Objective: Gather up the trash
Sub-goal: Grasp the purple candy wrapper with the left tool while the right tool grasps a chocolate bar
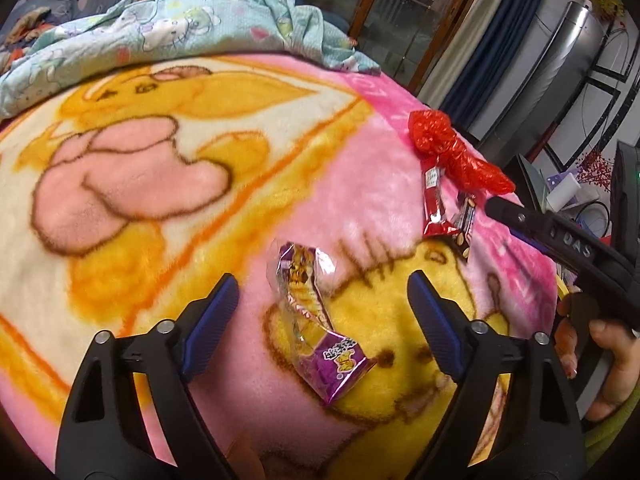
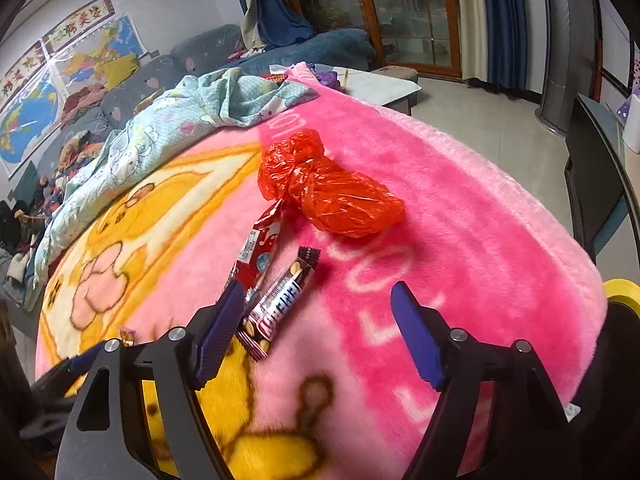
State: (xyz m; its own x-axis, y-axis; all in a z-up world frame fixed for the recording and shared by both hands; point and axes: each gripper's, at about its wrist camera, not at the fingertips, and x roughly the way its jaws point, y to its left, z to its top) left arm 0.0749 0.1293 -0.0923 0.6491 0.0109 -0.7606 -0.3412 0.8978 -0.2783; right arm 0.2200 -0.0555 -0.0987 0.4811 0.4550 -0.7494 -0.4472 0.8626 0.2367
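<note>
A purple snack wrapper [image 1: 320, 320] lies on the pink and yellow blanket [image 1: 160, 200]. My left gripper [image 1: 322, 292] is open, its jaws on either side of the wrapper, just above it. A crumpled red plastic bag [image 2: 328, 188], a red wrapper [image 2: 256, 252] and a brown candy bar wrapper [image 2: 280, 300] lie further right; they also show in the left wrist view, the bag [image 1: 452, 148] and the red wrapper [image 1: 434, 200]. My right gripper [image 2: 320, 308] is open and empty, its left finger beside the brown wrapper.
A light blue cartoon quilt [image 1: 180, 36] is bunched at the blanket's far side, also in the right wrist view [image 2: 168, 132]. A sofa with clothes [image 2: 120, 92] stands behind. The blanket's right edge drops to a tiled floor [image 2: 480, 120]. A yellow roll [image 2: 624, 292] sits at the right.
</note>
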